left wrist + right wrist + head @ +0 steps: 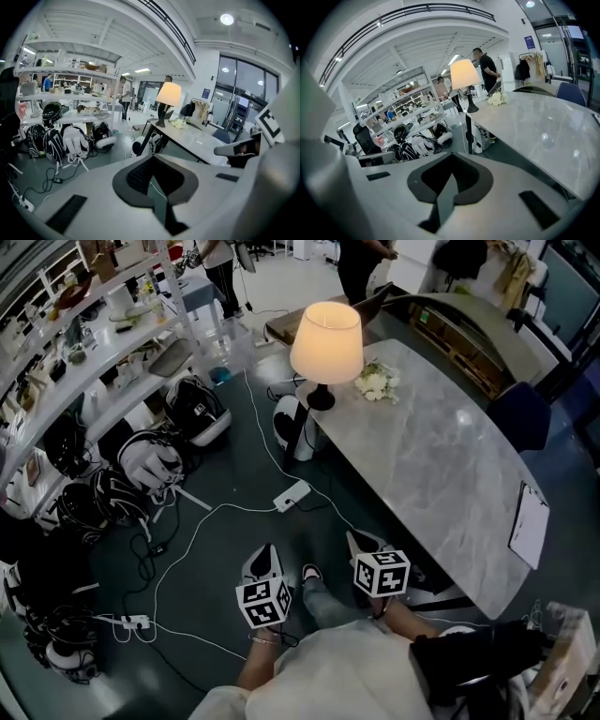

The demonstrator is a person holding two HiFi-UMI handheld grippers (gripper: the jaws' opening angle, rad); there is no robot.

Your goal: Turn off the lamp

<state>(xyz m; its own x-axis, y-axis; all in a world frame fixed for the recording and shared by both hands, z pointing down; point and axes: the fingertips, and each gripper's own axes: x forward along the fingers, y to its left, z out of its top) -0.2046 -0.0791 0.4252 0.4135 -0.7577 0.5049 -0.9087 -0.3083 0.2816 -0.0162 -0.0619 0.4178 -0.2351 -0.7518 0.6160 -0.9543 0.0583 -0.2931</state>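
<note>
Grey marble surface (450, 465) w/ lit lamp (326, 343) at its far end, shade glowing, black base on the top. White flowers (377, 382) just beside lamp base. Left gripper (265, 557) & right gripper (364, 542) both clenched, empty, held low in front of person, over dark floor (225, 549), well apart from lamp. White power strip (292, 494) + cables on floor btwn grippers and lamp.

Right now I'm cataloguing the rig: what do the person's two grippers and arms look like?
The left gripper and right gripper are white shells, each topped by a cube of black-and-white square markers, with dark grey pads lining the jaws. The person wears a pale top.
</note>
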